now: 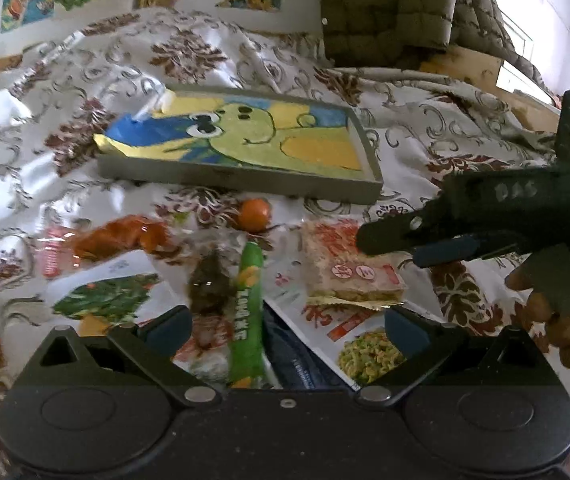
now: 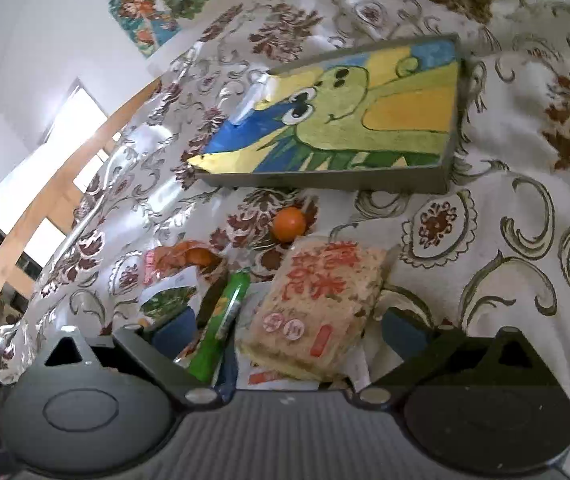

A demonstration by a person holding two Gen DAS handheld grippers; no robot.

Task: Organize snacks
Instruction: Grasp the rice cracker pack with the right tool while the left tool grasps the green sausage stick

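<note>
Snacks heaped on a patterned bedspread (image 2: pixel 525 240), directly ahead of both grippers. Between the spread fingers of the right gripper (image 2: pixel 285 328): a rice-cracker block (image 2: pixel 317 304), rectangular, pale and grainy, in clear film printed with red characters, tilted on the pile beneath. Just left of it, a slim green stick pack (image 2: pixel 225 316), glossy, lying lengthwise toward the gripper. Further left, a crinkled orange bag (image 2: pixel 181 260) and a white packet with a leafy-greens picture (image 2: pixel 165 300). Just beyond the block, a small round orange fruit (image 2: pixel 289 224), smooth, resting on the cloth.

Left gripper (image 1: pixel 285 328) likewise spread wide, pinching nothing, with the green stick pack (image 1: pixel 249 312) running between its fingers, a dark crumpled wrapper (image 1: pixel 209 284) beside it and a noodle packet (image 1: pixel 365 348) flat underneath near the right finger. Right gripper (image 1: pixel 389 244) seen from here off to the right, held by a hand (image 1: pixel 553 312), fingertips over the cracker block (image 1: pixel 349 264).

Beyond the fruit, well ahead of both grippers: a shallow grey rectangular tray (image 2: pixel 325 180), its floor lined with a painted green cartoon creature on yellow and blue.

Bedspread satiny, wrinkled, white with brown floral medallions and grey scrolls. Wooden bed edge (image 2: pixel 25 248) off left, white wall with colourful posters (image 2: pixel 153 4), quilted olive jacket (image 1: pixel 389 8) far ahead.
</note>
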